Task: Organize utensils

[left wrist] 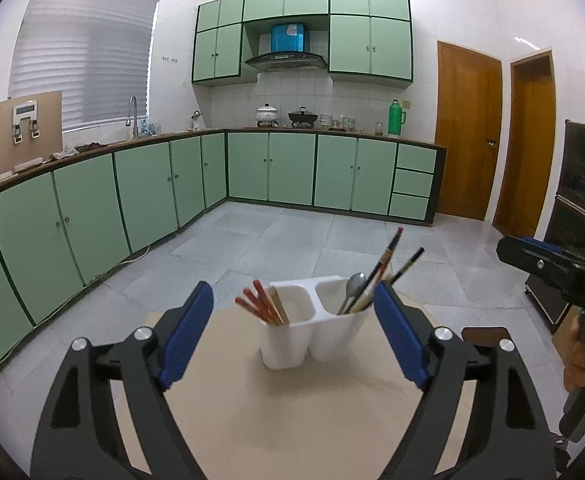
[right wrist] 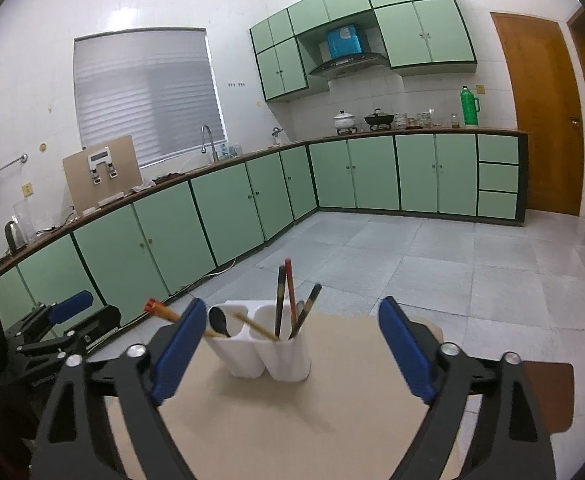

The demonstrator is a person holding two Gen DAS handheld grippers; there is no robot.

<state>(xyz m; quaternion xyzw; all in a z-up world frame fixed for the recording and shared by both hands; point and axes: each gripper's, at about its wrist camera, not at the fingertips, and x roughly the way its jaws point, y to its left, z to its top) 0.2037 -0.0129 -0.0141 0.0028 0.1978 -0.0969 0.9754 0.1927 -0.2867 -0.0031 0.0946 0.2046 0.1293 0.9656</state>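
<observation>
While the white utensil holder stood at twelve o'clock near the far edge of the tan table, we held our left gripper spread wide and empty. Red chopsticks filled its left cup; a spoon and dark chopsticks its right. Our right gripper gaped empty too, with bare tabletop at six o'clock.

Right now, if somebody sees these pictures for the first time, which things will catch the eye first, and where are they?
First comes the white holder standing on the beige table, with red chopsticks in one compartment and a spoon with dark chopsticks in the other. Next come the open left tool and open right tool, blue-padded, each framing the holder. Behind, green cabinets line the walls.
</observation>
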